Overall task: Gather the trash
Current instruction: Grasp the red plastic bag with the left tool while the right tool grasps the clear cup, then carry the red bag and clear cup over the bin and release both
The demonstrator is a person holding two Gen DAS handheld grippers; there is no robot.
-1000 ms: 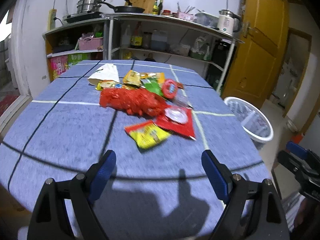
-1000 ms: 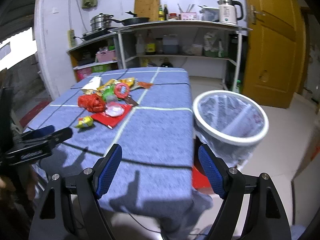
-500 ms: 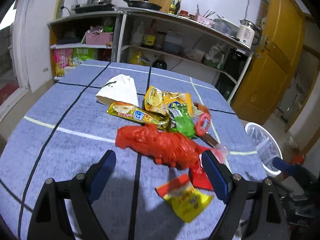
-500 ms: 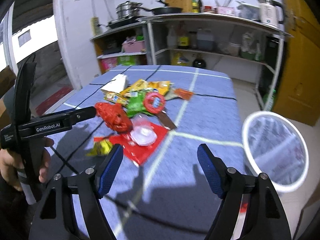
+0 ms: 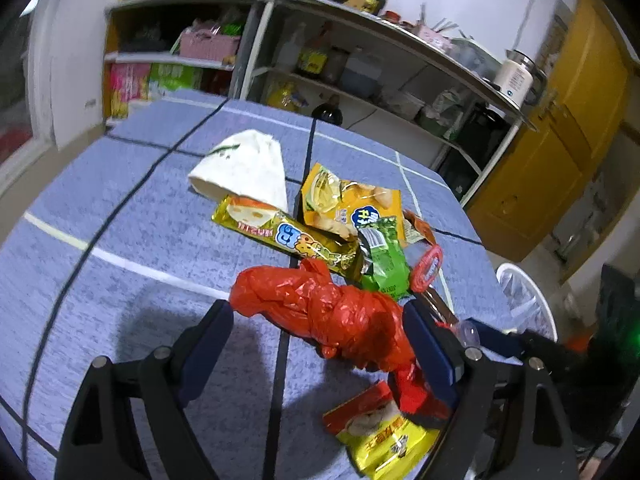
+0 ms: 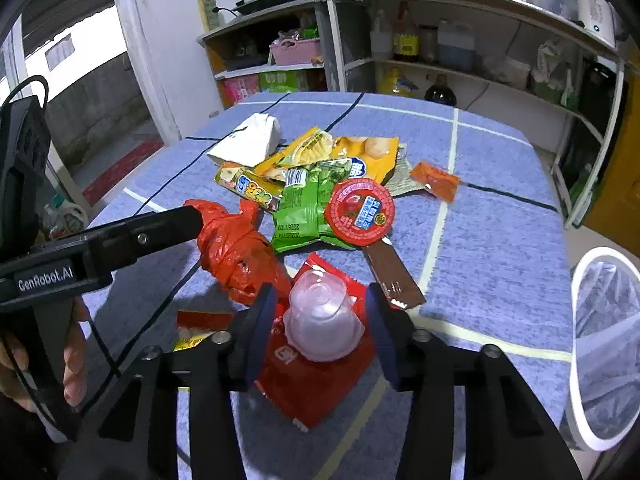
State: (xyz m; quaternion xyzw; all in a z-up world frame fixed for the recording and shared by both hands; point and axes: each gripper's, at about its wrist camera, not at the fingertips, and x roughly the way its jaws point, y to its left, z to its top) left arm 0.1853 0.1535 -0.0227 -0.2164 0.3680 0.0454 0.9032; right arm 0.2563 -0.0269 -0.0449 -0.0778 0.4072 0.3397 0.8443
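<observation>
A heap of trash lies on the blue-clothed table (image 5: 120,240). My left gripper (image 5: 320,340) is open, its blue pads straddling a crumpled red plastic bag (image 5: 332,312). One of its black fingers (image 6: 160,228) reaches in beside that bag (image 6: 236,248) in the right wrist view. My right gripper (image 6: 320,330) is closing around an upturned clear plastic cup (image 6: 320,320), and a thin gap still shows at the pads. The cup rests on a flat red packet (image 6: 316,380). A white bin (image 6: 575,292) stands off the table's right side.
The heap also holds a white paper bag (image 5: 244,164), a long yellow wrapper (image 5: 288,236), a yellow chip bag (image 5: 344,200), a green packet (image 6: 304,208), a round red lid (image 6: 362,212) and a brown wrapper (image 6: 394,276). Kitchen shelves (image 6: 440,68) stand behind the table.
Both grippers have come in over the heap. The left one now straddles the red bag. The right one has narrowed its jaws around the clear cup.
</observation>
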